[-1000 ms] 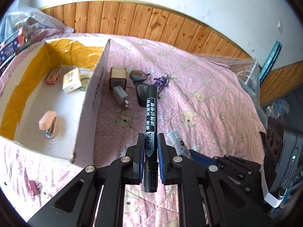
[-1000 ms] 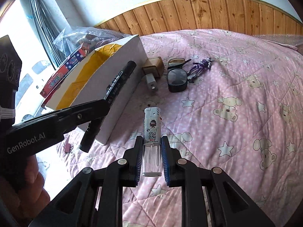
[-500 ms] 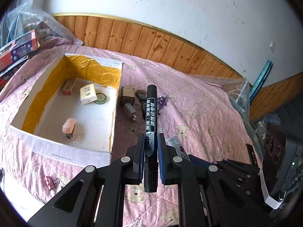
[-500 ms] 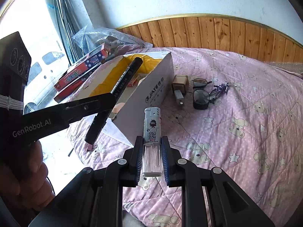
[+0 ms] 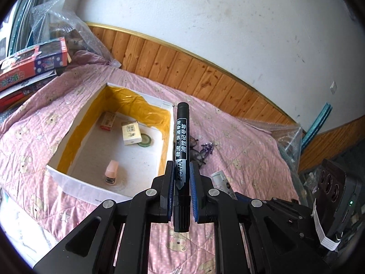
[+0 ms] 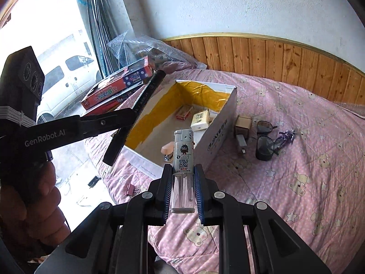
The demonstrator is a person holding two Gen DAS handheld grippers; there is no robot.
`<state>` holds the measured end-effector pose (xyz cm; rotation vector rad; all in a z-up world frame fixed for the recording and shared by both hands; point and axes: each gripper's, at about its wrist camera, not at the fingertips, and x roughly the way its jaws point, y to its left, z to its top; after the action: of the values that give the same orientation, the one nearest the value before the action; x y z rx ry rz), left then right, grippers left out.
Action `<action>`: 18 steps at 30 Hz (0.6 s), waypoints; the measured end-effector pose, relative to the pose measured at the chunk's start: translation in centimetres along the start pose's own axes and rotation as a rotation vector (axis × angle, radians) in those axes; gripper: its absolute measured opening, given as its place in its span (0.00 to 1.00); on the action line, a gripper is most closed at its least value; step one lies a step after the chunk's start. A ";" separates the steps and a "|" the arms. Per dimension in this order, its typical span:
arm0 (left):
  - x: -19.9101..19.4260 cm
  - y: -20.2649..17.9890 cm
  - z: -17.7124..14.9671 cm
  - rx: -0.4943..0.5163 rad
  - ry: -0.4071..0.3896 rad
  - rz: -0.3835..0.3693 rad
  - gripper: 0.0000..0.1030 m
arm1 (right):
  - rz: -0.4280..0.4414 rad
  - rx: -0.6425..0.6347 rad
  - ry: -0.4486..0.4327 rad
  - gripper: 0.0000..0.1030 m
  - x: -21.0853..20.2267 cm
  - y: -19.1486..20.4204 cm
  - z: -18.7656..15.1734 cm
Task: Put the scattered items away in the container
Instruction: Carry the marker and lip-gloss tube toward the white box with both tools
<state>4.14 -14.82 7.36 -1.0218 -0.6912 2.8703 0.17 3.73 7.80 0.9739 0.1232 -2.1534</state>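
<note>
My left gripper (image 5: 181,178), angled downward above the bed (image 5: 239,141), clamps a black marker (image 5: 181,146) near the box's near-right corner. My right gripper (image 6: 182,182), likewise tilted down, grasps a lighter (image 6: 183,159) just short of the box's right wall. The open cardboard box (image 5: 68,180) holds a pink stapler (image 5: 111,171), two small cartons and a tape roll (image 5: 144,139); most of its floor is bare. Glasses (image 6: 264,143) and a charger (image 6: 243,127) lie on the bed beside it.

Stapler (image 5: 111,172) lies in box (image 5: 75,123); glasses (image 6: 264,145) right of it
</note>
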 end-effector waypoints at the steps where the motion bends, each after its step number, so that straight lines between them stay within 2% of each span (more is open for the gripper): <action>1: -0.3 0.4 0.3 -0.006 -0.008 0.004 0.12 | 0.003 -0.003 -0.002 0.20 0.0 0.2 0.4; 7: -1.5 2.2 1.4 -0.029 -0.033 0.035 0.12 | 0.028 -0.009 0.013 0.20 1.3 0.9 2.3; 18: -2.0 6.5 3.3 -0.139 -0.049 0.080 0.12 | 0.088 0.002 0.062 0.20 4.1 1.1 6.3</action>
<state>4.53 -22.37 8.18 -1.0197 -0.8838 2.9603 -4.64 -1.80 9.63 1.0293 0.1065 -2.0445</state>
